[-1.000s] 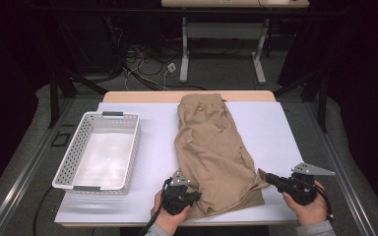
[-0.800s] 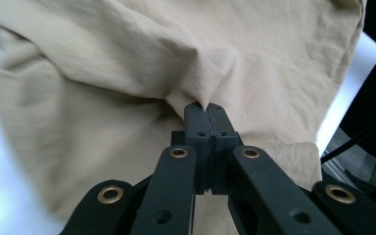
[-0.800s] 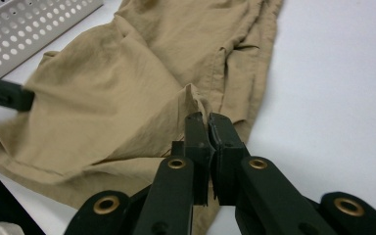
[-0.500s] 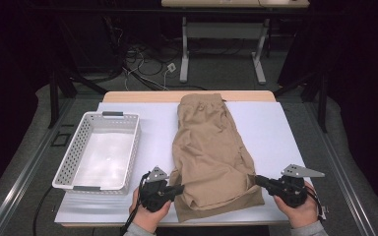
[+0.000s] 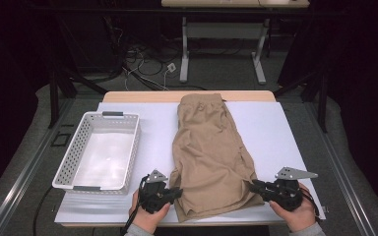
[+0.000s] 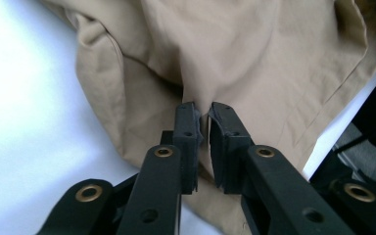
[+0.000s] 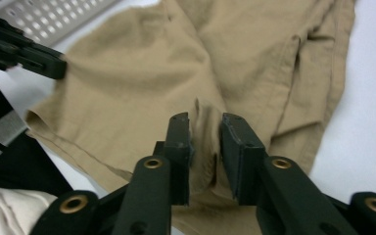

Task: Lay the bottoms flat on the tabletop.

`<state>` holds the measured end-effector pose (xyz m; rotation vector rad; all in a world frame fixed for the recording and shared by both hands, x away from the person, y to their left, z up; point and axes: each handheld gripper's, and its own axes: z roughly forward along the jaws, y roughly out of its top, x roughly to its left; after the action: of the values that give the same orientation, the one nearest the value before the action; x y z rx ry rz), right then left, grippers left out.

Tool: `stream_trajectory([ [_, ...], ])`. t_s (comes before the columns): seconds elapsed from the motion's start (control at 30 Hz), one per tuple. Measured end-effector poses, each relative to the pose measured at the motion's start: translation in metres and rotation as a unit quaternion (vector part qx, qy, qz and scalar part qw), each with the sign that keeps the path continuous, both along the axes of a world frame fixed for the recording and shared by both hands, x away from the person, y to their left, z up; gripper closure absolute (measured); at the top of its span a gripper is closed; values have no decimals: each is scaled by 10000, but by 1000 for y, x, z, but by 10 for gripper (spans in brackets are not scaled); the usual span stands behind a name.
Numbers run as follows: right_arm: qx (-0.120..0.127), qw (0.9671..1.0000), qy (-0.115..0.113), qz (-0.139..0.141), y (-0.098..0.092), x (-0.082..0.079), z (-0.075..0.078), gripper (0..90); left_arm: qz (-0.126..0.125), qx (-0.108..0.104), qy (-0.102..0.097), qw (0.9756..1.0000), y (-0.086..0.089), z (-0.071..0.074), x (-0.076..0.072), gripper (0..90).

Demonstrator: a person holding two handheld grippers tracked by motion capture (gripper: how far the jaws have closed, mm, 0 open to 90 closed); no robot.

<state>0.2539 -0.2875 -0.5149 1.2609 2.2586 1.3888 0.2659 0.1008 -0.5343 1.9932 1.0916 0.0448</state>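
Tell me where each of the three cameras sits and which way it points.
High view: above the person's side, looking forward and down on the table, basket and tan shorts; both hands show.
Left gripper view: rides the left gripper, looking along its jaws, just opening, a fold of shorts between.
Right gripper view: rides the right gripper, jaws just opening around a fold, facing the left gripper.
Shared: the shorts' near hem appears in all.

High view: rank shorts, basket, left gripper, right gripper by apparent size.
1. shorts
2. basket, a bit smaller than the shorts
3. left gripper and right gripper: look alike, no ranking
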Motion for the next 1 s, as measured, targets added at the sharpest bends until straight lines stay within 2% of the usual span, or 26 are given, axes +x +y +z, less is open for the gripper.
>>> stream_trajectory([
  [0.1, 154, 9997, -179, -45, -2, -2, 8, 669, 87, -106, -128, 9998, 4, 5, 0, 740],
  [0.2, 111, 9996, -227, -125, -5, -1, 11, 658, 177, -169, -214, 9995, 7, 8, 1, 698],
  [0.23, 209, 9993, -207, -228, -6, 1, 11, 651, 198, -181, -192, 9995, 8, 8, 2, 692],
  [0.37, 191, 9990, -172, -354, -8, 13, 8, 646, 300, -272, -216, 9989, 11, 7, 7, 632],
  [0.63, 84, 9993, -4, -374, 1, 47, -3, 620, 494, -247, -327, 9979, 12, 11, 26, 499],
  [0.7, 18, 9992, -15, -403, 4, 58, -4, 600, 517, -141, -396, 9978, 10, 14, 33, 479],
  [0.9, -117, 9987, 113, -474, 18, 98, -12, 544, 581, 18, -424, 9974, 2, 14, 59, 450],
  [0.97, -153, 9982, 176, -550, 22, 110, -18, 530, 635, 10, -435, 9970, 1, 12, 63, 448],
  [1.0, -205, 9976, 263, -600, 25, 116, -22, 522, 730, -43, -353, 9967, -1, 9, 72, 445],
])
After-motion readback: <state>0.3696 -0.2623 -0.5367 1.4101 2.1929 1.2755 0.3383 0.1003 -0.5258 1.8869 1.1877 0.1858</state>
